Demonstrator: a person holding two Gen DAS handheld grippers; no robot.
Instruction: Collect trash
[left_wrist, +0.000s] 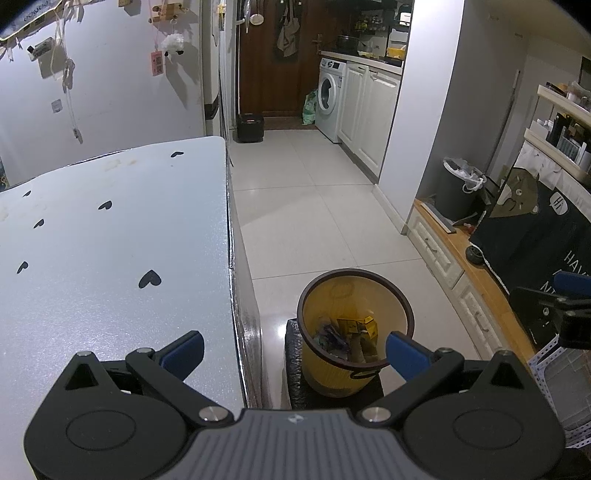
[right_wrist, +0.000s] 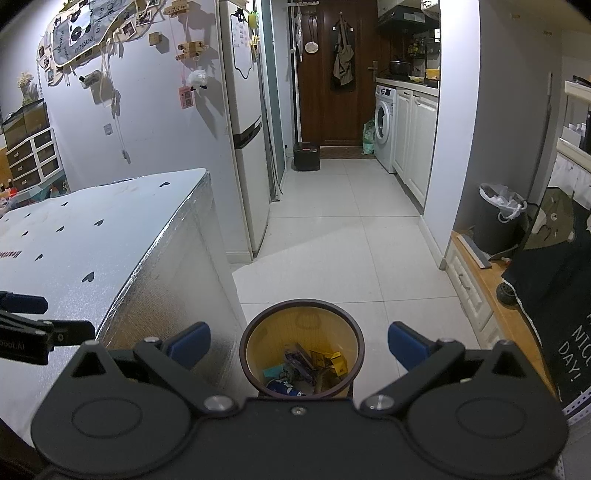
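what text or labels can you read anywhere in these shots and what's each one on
"NIC" / "DAY!" on the dark cloth at right, partly cut off.
"HI" in a speech bubble on that cloth.
"obot.AI" on the left tongs, start cut off.
Red print at the table edge: too blurred to read.
Pink tag, fridge note, bin wrappers: too small to read.
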